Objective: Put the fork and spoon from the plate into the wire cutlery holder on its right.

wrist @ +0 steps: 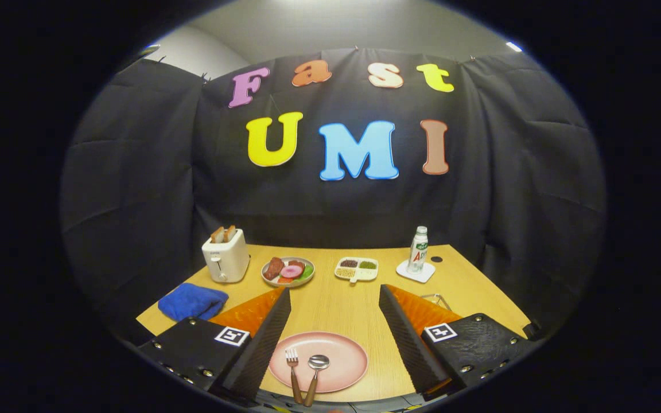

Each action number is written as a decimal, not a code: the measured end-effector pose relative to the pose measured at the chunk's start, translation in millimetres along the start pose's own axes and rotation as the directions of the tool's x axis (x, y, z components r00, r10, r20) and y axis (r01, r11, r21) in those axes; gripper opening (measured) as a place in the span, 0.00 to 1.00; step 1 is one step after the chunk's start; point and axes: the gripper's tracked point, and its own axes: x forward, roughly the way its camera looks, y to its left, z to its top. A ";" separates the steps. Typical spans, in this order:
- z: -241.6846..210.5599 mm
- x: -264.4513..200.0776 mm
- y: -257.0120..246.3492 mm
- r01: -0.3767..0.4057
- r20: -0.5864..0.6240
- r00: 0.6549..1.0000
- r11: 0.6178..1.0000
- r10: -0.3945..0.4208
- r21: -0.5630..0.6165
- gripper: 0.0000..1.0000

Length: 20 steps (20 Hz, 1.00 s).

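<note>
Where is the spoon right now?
In the gripper view, the spoon lies on the pink plate between the open fingers, just right of the fork, their handle ends meeting.

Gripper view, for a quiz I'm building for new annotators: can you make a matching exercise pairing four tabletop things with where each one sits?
Things:
1. white toaster
2. blue folded cloth
3. clear plastic bottle
4. wooden-handled fork

Places:
A. on a white square coaster
B. on the pink round plate, between the open fingers
C. beside the plate of food, holding two slices of toast
D. near the table's edge, in front of the toaster

Pairs: 1-C, 2-D, 3-A, 4-B
</note>
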 end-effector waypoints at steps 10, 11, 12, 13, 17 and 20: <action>-124.4 27.3 8.1 -0.053 -0.347 0.936 0.998 0.057 0.021 0.79; -134.0 27.0 8.4 -0.055 -0.367 0.929 0.998 0.059 0.022 0.79; -142.0 28.6 8.2 -0.056 -0.389 0.920 0.998 0.055 0.009 0.79; -152.8 29.3 10.5 -0.066 -0.414 0.908 0.998 0.061 0.003 0.79; -190.2 29.0 18.0 -0.085 -0.521 0.850 0.996 0.073 0.000 0.54; -210.8 28.2 21.4 -0.101 -0.587 0.806 0.995 0.074 -0.012 0.54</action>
